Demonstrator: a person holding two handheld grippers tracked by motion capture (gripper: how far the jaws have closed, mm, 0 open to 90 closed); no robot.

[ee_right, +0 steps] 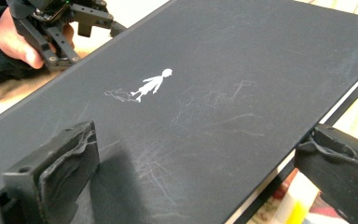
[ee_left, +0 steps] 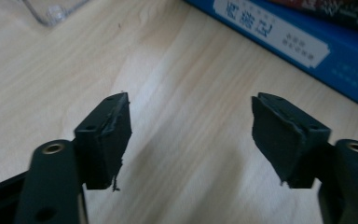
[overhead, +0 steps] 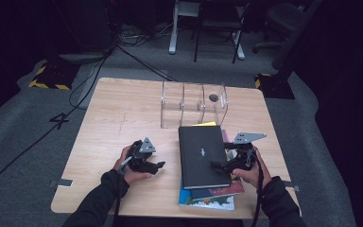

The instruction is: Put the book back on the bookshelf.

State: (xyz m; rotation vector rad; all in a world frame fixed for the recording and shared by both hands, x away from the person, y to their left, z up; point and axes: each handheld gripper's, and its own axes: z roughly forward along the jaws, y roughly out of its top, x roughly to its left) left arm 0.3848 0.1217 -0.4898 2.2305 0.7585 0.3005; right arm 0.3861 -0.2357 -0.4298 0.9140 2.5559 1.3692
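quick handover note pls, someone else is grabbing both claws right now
Left claw: open, nothing between its jaws, over bare wood left of the book stack.
Right claw: open, one jaw over the cover of the black hardcover book with a small white figure, the other past its edge; not clamped.
The black book tops the stack, above a blue-covered book; clear plastic divided box stands behind, apparently with no books inside.
Done: nothing lifted yet. Left: probably grip the black book.

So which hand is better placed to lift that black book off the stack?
Probably the right: the right gripper has open jaws straddling the black book's edge, while the left gripper sits over bare table.
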